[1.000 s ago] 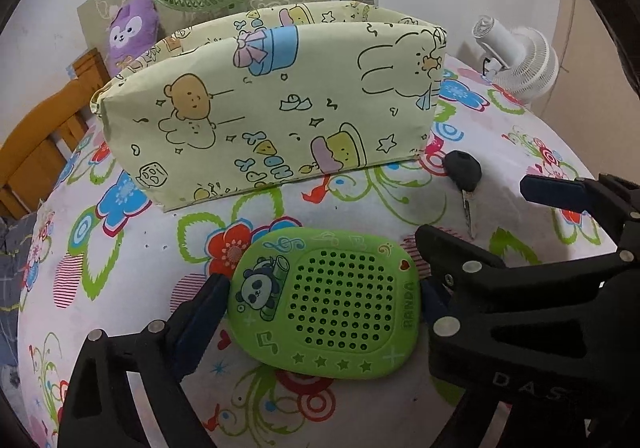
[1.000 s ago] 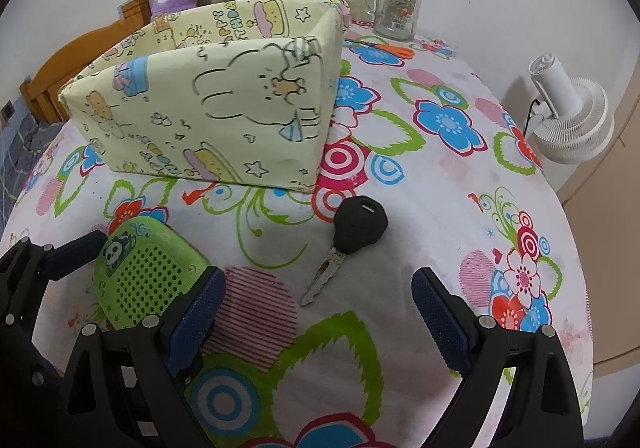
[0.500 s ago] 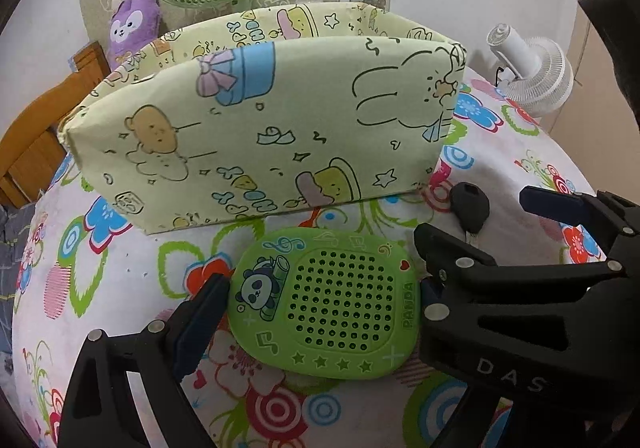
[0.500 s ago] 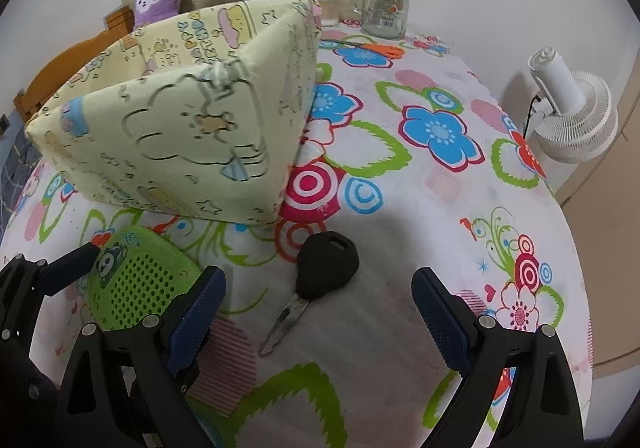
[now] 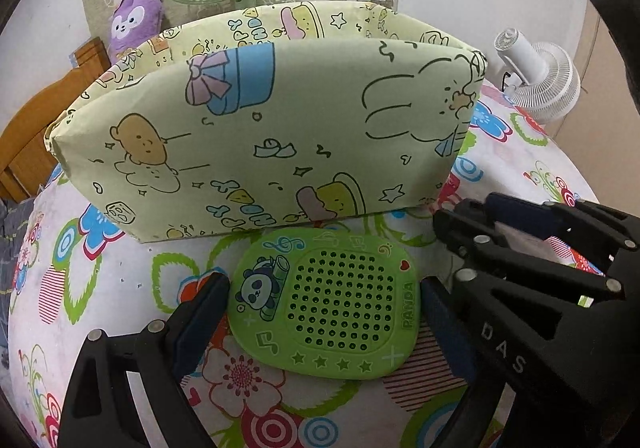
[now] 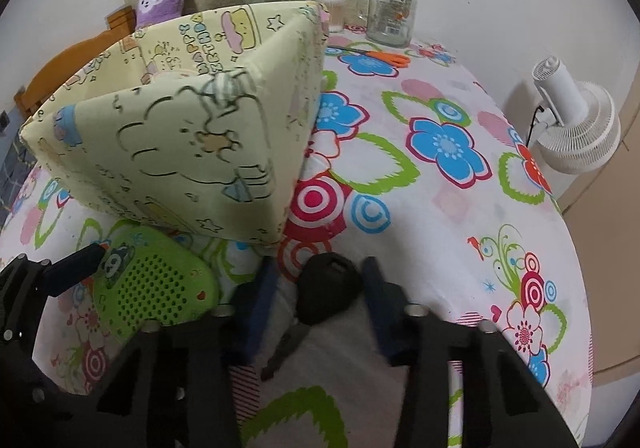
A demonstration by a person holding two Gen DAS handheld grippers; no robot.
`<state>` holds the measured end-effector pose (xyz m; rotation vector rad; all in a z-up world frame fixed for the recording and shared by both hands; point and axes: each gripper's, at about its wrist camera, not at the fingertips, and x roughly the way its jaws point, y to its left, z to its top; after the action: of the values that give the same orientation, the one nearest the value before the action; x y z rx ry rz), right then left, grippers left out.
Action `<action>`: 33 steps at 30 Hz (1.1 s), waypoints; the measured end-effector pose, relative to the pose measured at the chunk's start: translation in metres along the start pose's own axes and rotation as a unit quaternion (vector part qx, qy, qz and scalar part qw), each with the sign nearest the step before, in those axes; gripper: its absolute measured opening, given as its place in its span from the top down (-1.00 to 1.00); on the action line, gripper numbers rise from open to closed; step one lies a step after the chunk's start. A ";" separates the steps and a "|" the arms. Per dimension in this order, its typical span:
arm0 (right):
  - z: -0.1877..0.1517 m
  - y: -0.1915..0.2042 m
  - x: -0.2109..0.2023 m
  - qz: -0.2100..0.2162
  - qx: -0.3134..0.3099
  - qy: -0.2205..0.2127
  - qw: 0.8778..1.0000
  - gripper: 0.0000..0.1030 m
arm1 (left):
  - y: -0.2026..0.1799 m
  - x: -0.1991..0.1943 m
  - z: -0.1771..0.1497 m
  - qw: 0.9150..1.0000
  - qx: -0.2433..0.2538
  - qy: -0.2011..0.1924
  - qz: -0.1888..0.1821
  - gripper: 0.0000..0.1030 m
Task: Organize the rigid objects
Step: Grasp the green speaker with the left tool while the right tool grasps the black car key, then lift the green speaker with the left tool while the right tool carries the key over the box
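On the flower-printed bench (image 6: 460, 207), just in front of the pale yellow cartoon-print fabric storage box (image 5: 260, 135), we are at the pick-up step with 2 things at once. Our left gripper (image 5: 324, 308) is spread wide around the flat green plastic panda speaker (image 5: 332, 304); its blue pads sit right at the speaker's 2 short edges, but we cannot tell whether they press on it. Our right gripper (image 6: 320, 296) is closing on the black-headed car key (image 6: 328, 288): the key's head lies between the blue pads, its metal blade pointing back toward us, and we cannot tell whether the pads touch it yet. Both things rest on the bench, close beside each other.

Next, we judge, each grip must be firm before lifting. Then both things must rise above the box's rim and be let go inside. The key's head is small and rounded, so it could twist or slip if pinched off centre.
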<state>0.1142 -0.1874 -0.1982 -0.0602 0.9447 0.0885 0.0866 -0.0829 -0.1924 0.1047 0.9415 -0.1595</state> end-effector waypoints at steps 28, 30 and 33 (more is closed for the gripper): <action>-0.018 0.031 -0.055 0.008 -0.014 -0.031 0.999 0.32 | 0.010 -0.053 -0.023 0.999 -0.011 -0.034 0.009 -0.86; -0.019 0.033 -0.060 0.007 -0.015 -0.035 0.999 0.32 | 0.010 -0.057 -0.024 0.999 -0.012 -0.038 0.010 -0.86; -0.021 0.036 -0.068 0.005 -0.018 -0.040 0.999 0.32 | 0.011 -0.064 -0.026 0.999 -0.012 -0.043 0.011 -0.86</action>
<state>0.0542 -0.1566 -0.1556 -0.0844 0.8630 0.1160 0.0309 -0.0624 -0.1560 0.0842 0.8551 -0.1318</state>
